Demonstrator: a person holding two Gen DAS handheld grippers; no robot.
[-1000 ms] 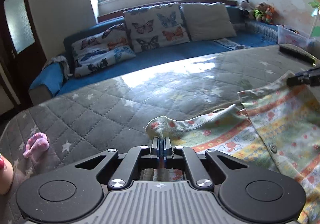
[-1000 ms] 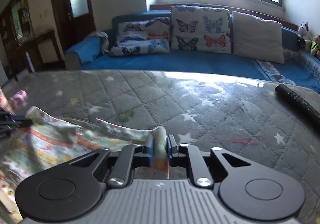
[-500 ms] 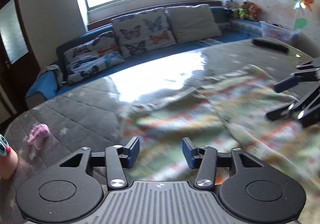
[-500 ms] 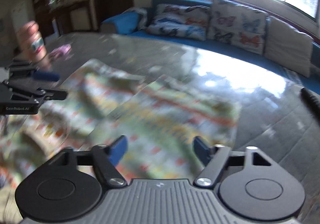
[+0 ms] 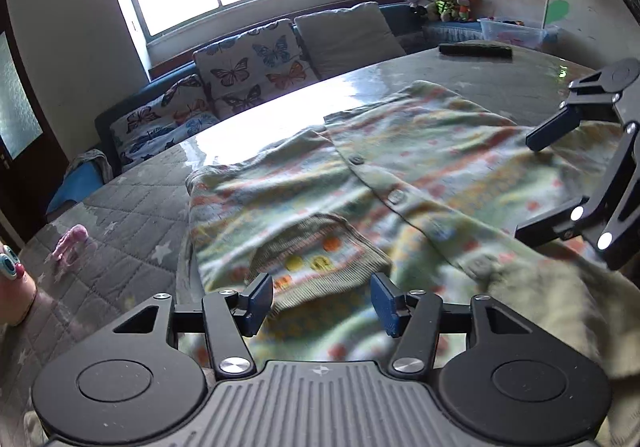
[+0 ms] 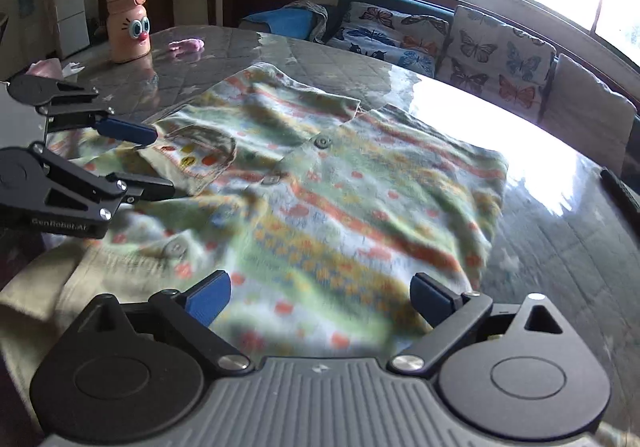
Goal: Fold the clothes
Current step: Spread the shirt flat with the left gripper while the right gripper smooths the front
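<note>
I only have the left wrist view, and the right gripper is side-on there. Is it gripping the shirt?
Observer: No. The right gripper jaws have just been opening and stand wide. The shirt lies on the table beneath them, unpinched.
Operator: What's the pink thing cut off at my left edge?
Observer: It's a pink bottle with a cartoon face, standing upright on the table, apart from the shirt.

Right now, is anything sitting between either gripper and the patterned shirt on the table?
Nothing visible. The left gripper and right gripper both hang open directly over the patterned shirt, jaws just opened, nothing between them.
</note>
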